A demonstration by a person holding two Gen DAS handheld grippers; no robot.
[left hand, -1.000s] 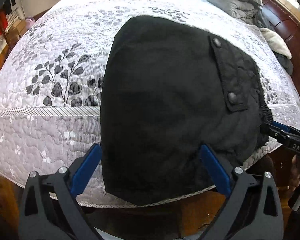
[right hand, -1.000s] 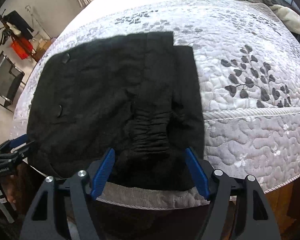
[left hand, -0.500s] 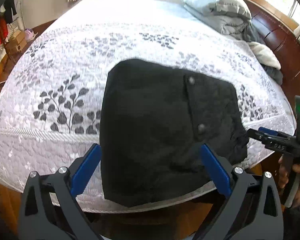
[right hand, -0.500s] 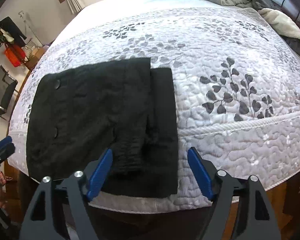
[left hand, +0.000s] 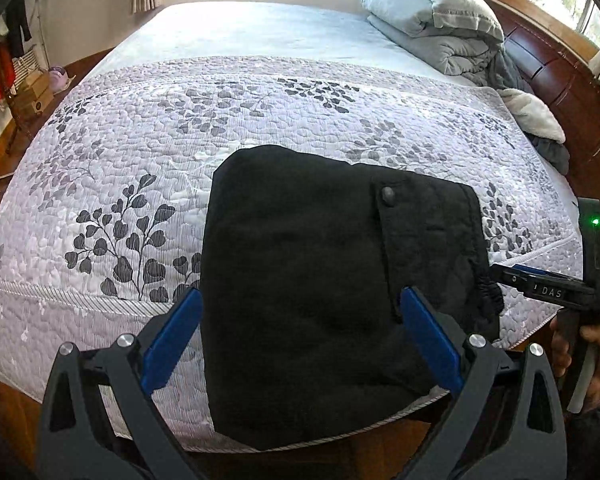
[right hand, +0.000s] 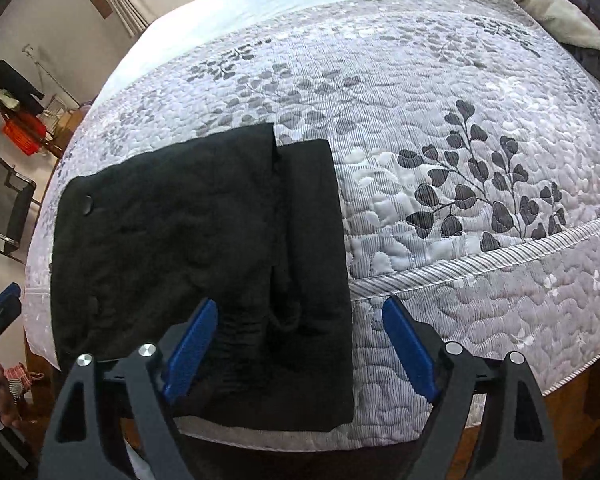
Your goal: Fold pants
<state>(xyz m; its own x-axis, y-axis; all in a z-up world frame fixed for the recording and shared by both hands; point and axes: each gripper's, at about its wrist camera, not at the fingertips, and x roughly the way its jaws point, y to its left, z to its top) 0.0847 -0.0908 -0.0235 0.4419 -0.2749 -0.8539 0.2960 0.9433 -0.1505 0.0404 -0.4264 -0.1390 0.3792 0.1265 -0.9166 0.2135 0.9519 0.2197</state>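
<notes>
Both tongs, left (left hand: 300,334) and right (right hand: 298,340), hung spread and empty above the folded black pants (left hand: 300,280) at the bed's (left hand: 260,100) near edge; squaring the offset layers would likely tidy the fold.

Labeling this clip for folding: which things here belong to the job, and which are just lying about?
Job:
black pants, folded on the quilted bedspread
left gripper, open
right gripper, open

Lying about:
grey duvet
cream fleece blanket
folding chair
</notes>
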